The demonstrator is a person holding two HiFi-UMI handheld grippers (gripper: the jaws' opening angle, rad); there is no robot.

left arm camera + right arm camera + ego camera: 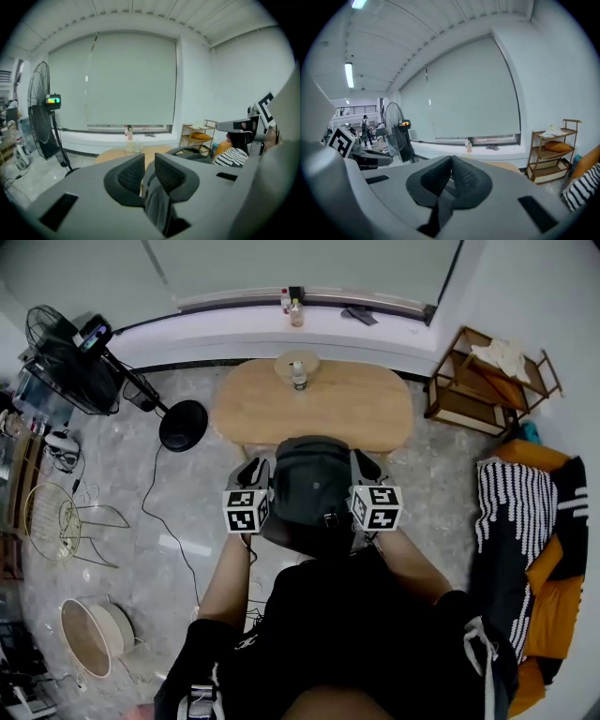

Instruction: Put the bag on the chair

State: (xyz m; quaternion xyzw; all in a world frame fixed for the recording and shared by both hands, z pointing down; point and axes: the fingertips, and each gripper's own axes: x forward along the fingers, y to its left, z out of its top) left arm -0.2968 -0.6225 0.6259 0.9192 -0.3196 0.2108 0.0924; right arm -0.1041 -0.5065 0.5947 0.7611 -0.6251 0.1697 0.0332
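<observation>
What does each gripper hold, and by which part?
The dark bag: the left gripper pinches grey fabric at its left side, the right gripper dark fabric at its right side.

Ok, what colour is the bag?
The bag is dark grey, almost black; clearest in the head view.

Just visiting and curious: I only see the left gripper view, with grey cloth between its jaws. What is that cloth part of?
Observer: A dark bag. The head view shows it held up before the person, with the left gripper at one side and the right gripper at the other.
Operator: Is the other one gripping it too?
Observer: Yes. The right gripper view shows its jaws nearly together on a dark strap.
Operator: Any chair nearby?
Observer: The head view shows a wire chair off to the person's left, apart from the bag.
</observation>
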